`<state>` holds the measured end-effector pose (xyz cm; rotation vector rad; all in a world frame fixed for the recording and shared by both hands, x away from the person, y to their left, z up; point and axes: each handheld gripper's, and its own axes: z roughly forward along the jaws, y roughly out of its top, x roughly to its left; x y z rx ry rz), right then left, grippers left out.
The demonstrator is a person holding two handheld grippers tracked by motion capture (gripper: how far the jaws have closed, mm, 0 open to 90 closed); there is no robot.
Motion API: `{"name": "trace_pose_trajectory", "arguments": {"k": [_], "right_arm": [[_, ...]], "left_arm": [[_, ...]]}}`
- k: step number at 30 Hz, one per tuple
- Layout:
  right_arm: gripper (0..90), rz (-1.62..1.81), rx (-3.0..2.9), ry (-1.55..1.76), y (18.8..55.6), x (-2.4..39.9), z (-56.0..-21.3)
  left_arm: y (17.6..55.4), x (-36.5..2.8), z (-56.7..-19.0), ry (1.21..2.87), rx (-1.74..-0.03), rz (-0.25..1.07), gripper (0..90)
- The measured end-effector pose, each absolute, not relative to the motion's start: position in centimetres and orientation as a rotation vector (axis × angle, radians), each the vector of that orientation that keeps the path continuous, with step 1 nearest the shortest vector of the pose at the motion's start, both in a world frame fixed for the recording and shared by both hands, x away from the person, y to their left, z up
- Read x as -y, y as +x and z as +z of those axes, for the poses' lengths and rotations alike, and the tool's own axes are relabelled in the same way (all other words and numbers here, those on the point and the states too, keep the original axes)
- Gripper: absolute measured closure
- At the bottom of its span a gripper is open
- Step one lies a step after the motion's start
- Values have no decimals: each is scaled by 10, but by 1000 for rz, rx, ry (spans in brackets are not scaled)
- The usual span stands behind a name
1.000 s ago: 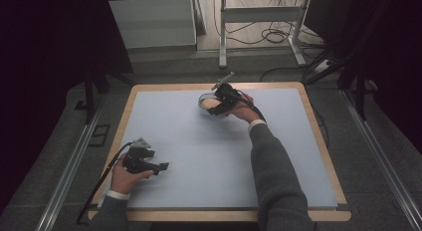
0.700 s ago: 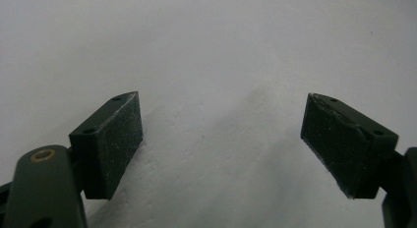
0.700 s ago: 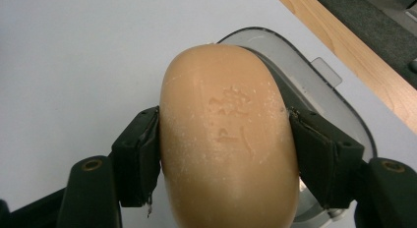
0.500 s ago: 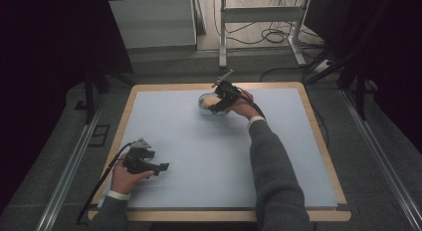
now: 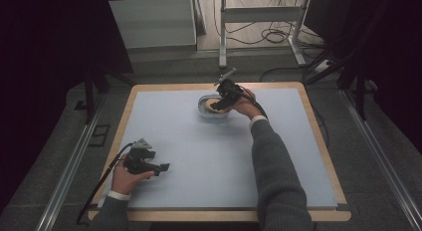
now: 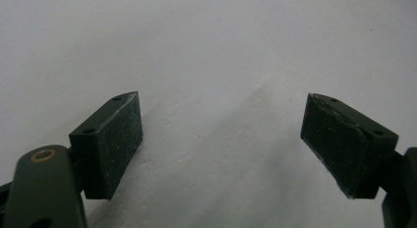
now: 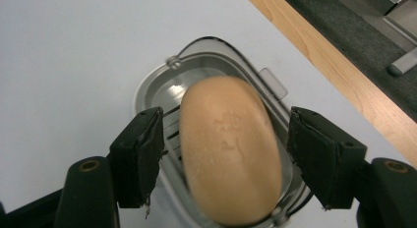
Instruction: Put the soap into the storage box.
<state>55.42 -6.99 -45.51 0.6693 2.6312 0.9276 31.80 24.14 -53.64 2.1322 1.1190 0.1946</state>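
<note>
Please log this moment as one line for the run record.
right gripper: jaws just opening, astride soap, gaps both sides | soap: in dish | left gripper: open, over mat

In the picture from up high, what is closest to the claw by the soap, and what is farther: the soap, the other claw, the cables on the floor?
1. Soap: right under the right claw, in its dish.
2. Cables: on the floor beyond the table's far edge.
3. Left claw: at the near left of the table, farthest.

High view from above the person's side, facing forward and down over the whole pale blue wood-edged table [image 5: 164,116], left gripper view close above bare tabletop, right gripper view close over the clear plastic soap dish [image 7: 216,56], also seen from high [image 5: 205,102]
</note>
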Motion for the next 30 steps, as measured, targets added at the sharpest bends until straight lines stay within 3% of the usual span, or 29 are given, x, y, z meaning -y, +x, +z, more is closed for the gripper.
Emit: {"name": "trace_pose_trajectory", "arguments": {"k": [11,30], "right_arm": [[303,975,-2594,700,535,85,-446],[263,1109,-2581,769,478,118,-470]], "left_arm": [[318,-240,-536,2136,-1114,195,163],[318,-237,-535,2131,-1121,199,163]]}}
